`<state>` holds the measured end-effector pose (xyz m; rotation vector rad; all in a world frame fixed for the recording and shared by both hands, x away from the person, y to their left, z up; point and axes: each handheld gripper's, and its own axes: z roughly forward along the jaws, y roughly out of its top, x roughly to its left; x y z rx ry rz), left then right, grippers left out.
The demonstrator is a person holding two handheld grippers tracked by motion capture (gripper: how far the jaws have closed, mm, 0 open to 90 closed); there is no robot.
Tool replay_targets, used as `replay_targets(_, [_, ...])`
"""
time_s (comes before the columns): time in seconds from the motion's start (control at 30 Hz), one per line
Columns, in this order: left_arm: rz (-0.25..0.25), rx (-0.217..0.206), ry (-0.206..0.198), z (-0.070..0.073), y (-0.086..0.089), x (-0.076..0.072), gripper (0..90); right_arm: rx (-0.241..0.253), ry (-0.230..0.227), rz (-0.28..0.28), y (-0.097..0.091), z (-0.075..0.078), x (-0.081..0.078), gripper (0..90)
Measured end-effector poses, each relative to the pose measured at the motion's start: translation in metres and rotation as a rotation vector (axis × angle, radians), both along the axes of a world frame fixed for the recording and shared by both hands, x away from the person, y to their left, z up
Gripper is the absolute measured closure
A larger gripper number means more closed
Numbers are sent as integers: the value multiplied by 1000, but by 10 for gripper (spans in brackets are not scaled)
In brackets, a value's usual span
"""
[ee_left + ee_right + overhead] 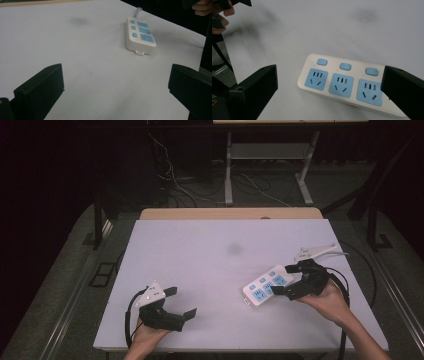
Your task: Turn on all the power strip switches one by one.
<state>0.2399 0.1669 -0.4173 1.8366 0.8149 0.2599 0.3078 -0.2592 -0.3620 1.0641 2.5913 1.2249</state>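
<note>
High view, white power strip [266, 285] with blue sockets at right of centre on the desk [210, 265], right gripper [289, 280] spread wide at its end, left gripper [181, 303] spread, lower left, well apart.

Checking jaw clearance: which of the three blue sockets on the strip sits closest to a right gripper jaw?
The end socket on the power strip, at the right of the right gripper view; a black jaw partly overlaps it, while the other two show whole.

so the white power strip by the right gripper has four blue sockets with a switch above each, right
Not quite: the power strip has three blue sockets, not four, each with its own blue switch above it. The right gripper view shows this plainly, with the right gripper open over the strip.
</note>
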Motion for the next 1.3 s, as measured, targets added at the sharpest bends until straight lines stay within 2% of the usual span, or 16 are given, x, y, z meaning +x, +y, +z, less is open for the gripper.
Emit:
replay_targets(0.07, [1, 0, 0, 0, 0, 0, 0, -5, 1, 21, 4, 1, 3, 65])
replay_targets(0.2, [2, -1, -1, 0, 1, 0, 0, -11, 7, 33, 10, 3, 8, 75])
replay_targets(0.3, [2, -1, -1, 0, 1, 0, 0, -8, 2, 50, 12, 4, 9, 142])
replay_targets(0.43, [1, 0, -1, 0, 1, 0, 0, -12, 8, 66, 18, 4, 12, 176])
replay_targets(0.47, [2, 0, -1, 0, 1, 0, 0, -11, 10, 78, 19, 4, 13, 223])
replay_targets(0.57, [1, -1, -1, 0, 1, 0, 0, -9, 6, 87, 23, 5, 14, 278])
replay_targets(0.73, [1, -1, -2, 0, 1, 0, 0, -3, 27, 99, 27, 4, 18, 371])
replay_targets(0.9, [1, -1, -3, 0, 1, 1, 0, 6, 37, 84, 30, 2, 21, 417])
replay_targets(1.0, [2, -1, -4, 0, 1, 0, 0, 8, 44, 73, 32, 1, 23, 509])
replay_targets(1.03, [3, 0, -4, 0, 1, 0, 0, 8, 44, 73, 32, 1, 23, 509])
replay_targets(1.07, [3, -1, -4, 0, 1, 0, 0, 0, 49, 56, 34, -1, 24, 565])
replay_targets(1.1, [4, -1, -5, 0, 1, 0, 0, 0, 49, 56, 34, -1, 24, 565])
replay_targets(1.13, [4, -3, -5, 0, 2, 0, 0, 0, 67, 49, 35, -2, 25, 626])
replay_targets(1.17, [4, -3, -5, 0, 2, 0, 0, 0, 67, 49, 35, -2, 25, 626])
replay_targets(1.2, [4, -2, -5, 0, 2, 1, 0, 8, 84, 51, 36, -4, 26, 671])
replay_targets(1.3, [5, -3, -5, 0, 2, 1, 0, 9, 93, 57, 38, -6, 27, 736])
